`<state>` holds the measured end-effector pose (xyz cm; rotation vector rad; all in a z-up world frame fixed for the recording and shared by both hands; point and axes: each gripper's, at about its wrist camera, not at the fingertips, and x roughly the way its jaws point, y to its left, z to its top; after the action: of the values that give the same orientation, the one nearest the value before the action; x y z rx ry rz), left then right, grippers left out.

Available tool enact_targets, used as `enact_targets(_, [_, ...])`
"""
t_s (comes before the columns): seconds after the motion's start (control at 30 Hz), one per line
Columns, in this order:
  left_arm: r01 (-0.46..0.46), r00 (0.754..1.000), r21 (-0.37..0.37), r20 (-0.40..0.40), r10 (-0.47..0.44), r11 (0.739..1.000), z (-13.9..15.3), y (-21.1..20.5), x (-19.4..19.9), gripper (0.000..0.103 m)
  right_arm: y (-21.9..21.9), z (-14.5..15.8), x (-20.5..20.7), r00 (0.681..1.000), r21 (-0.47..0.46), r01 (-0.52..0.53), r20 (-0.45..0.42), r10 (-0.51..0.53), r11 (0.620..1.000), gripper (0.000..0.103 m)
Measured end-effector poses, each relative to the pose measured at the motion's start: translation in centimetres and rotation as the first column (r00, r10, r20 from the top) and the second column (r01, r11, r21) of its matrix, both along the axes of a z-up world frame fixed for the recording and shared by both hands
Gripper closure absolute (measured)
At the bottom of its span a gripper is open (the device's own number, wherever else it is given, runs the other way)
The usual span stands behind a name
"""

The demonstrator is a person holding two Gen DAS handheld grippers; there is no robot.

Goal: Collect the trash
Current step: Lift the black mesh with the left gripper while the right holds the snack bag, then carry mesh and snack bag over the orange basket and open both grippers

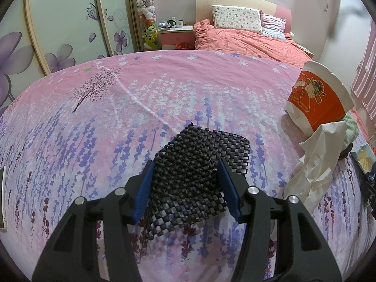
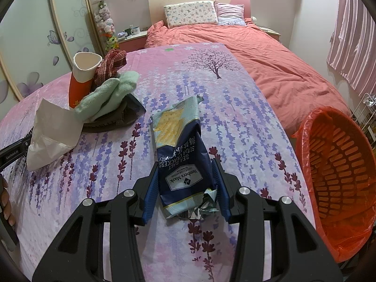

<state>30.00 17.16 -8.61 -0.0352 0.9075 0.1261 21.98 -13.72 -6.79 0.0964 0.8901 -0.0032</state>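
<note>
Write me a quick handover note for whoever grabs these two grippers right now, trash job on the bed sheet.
Left gripper: open, fingers either side of the black mesh mat, which lies on the floral sheet; not closed on it.
Right gripper: open around the soda cracker wrapper, which lies flat on the sheet.
Orange lined bin: off the sheet's right edge, tilted toward the camera; the visible part holds nothing.
Still out: crumpled white tissue, red paper cup, both by the green towel pile.
Done: nothing binned yet, as far as can be seen.
Left: grip wrapper, drop in bin, then tissue and cup.
</note>
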Motion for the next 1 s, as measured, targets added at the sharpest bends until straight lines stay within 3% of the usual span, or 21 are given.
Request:
enact_targets(0.17, [-0.001,1.0,-0.017,0.007,0.001,1.0,0.0,0.2,-0.1,0.052,-0.1,0.0,0.0,1.0,-0.008,0.0,0.0,0.0,1.0,0.06])
enact_targets(0.23, [-0.001,1.0,-0.039,0.019,0.002,0.999,0.1,0.5,-0.6,0.073,-0.1,0.1,-0.3,1.0,-0.021,0.02,0.003,-0.02,1.0,0.067])
enact_targets(0.33, [0.052,0.998,-0.077,0.034,-0.049,0.996,0.2,0.9,-2.2,0.085,-1.0,0.1,-1.2,0.998,0.035,0.057,0.011,-0.057,0.998,0.076])
enact_targets(0.43, [0.073,0.997,-0.079,0.04,-0.07,0.994,0.4,0.9,-3.4,0.087,-2.2,-0.1,-2.7,0.996,0.128,0.083,0.017,-0.086,0.988,0.079])
enact_targets(0.57, [0.079,0.995,-0.123,0.064,-0.071,0.989,1.8,0.7,-5.3,0.087,-2.6,-0.1,-4.5,0.996,0.163,0.076,0.021,-0.081,0.984,0.079])
enact_targets(0.77, [0.133,0.986,-0.149,0.123,-0.115,0.98,5.6,-1.7,-7.8,0.087,-3.1,2.4,-6.7,0.993,0.163,0.062,0.089,-0.077,0.985,0.079])
enact_targets(1.0, [0.248,0.953,-0.15,0.218,-0.212,0.957,10.1,-7.7,-10.3,0.087,-5.4,5.4,-8.5,0.983,0.158,0.065,0.162,-0.091,0.985,0.079])
